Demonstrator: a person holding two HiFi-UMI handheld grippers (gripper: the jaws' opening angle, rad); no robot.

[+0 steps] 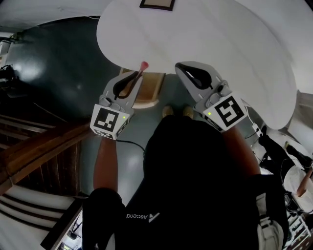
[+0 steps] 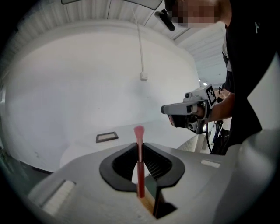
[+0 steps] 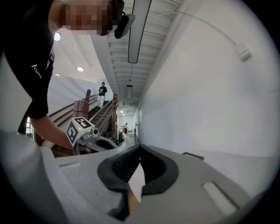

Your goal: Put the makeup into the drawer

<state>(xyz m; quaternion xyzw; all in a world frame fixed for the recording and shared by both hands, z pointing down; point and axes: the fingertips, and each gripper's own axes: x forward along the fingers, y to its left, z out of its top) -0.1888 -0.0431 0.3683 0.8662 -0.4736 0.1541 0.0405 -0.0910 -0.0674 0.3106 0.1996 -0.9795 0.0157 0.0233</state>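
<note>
While the left gripper [image 2: 140, 146] pinches the pink makeup brush [image 2: 140, 168] between its 2 jaws, bristles up, it hangs by the wooden drawer [image 1: 150, 92] under the white table [image 1: 210, 44] edge. Beside it, the right gripper [image 3: 139, 148] is empty; its jaw tips press together.

Ahead, wide bare table [image 1: 205, 44], only a frame [image 1: 157, 4] at its far edge. Below the near rim, drawer [image 1: 151, 90], half-covered by left gripper [image 1: 131, 78] with brush [image 1: 141, 70]. Open gap across to right gripper [image 1: 188, 72]. Railing [image 1: 44, 146] near on the left, open floor [image 1: 63, 73] beyond.
</note>
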